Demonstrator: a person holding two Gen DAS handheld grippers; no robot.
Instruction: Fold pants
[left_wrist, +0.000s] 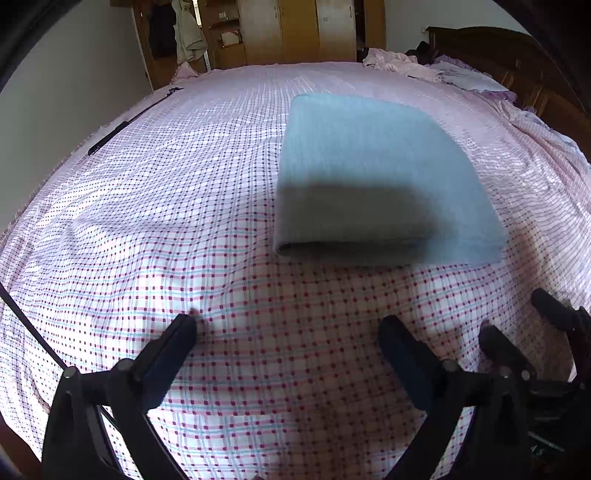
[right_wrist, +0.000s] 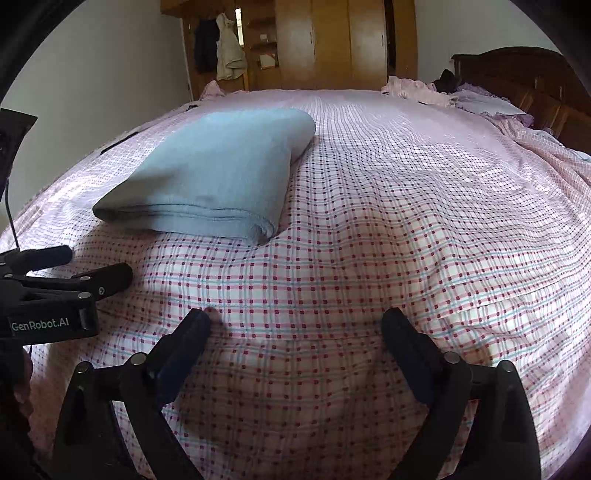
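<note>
The light blue pants (left_wrist: 369, 173) lie folded into a neat rectangle on the checked bed sheet (left_wrist: 184, 221); they also show in the right wrist view (right_wrist: 218, 173) at the upper left. My left gripper (left_wrist: 288, 332) is open and empty, just above the sheet, short of the fold's near edge. My right gripper (right_wrist: 295, 325) is open and empty over bare sheet, to the right of the pants. The left gripper also shows in the right wrist view (right_wrist: 96, 269) at the left edge, and the right gripper in the left wrist view (left_wrist: 524, 317) at the right.
A dark wooden headboard (right_wrist: 524, 81) stands at the far right with pink and purple bedding (right_wrist: 443, 92) piled near it. A wooden wardrobe (right_wrist: 332, 40) and hanging clothes (right_wrist: 229, 48) are beyond the bed. A black strap (left_wrist: 129, 122) lies on the sheet's far left.
</note>
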